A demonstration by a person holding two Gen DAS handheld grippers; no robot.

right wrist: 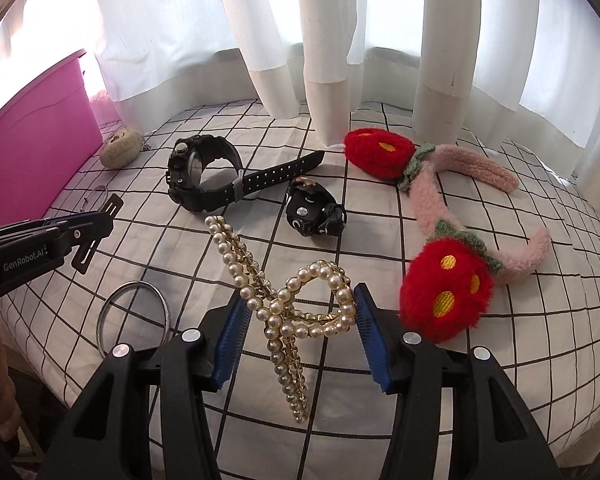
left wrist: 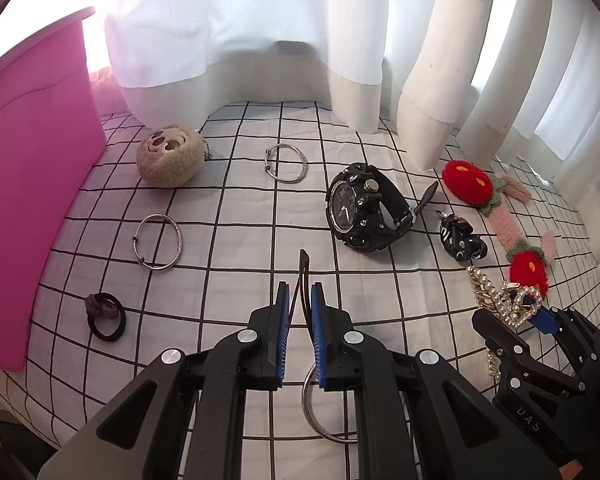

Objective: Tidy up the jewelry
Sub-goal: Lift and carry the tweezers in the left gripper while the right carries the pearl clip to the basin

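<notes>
Holding items in both grippers; step judged as carry-to-container. Pink bin point(left wrist: 32, 184) stands far left on the checked sheet. Right gripper point(right wrist: 300, 332) is clamped on pearl hair claw point(right wrist: 296, 312); left gripper point(left wrist: 300, 320) pinches a dark flat clip point(left wrist: 301, 280). Next: carry both to the bin, release.

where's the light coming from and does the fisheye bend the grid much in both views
Left wrist view: backlit through the white curtain, blown out above the pink bin; checked cloth lines bow outward. Right wrist view: same window glow, grid curves strongly near the edges; pearl clip stays sharp.
</notes>
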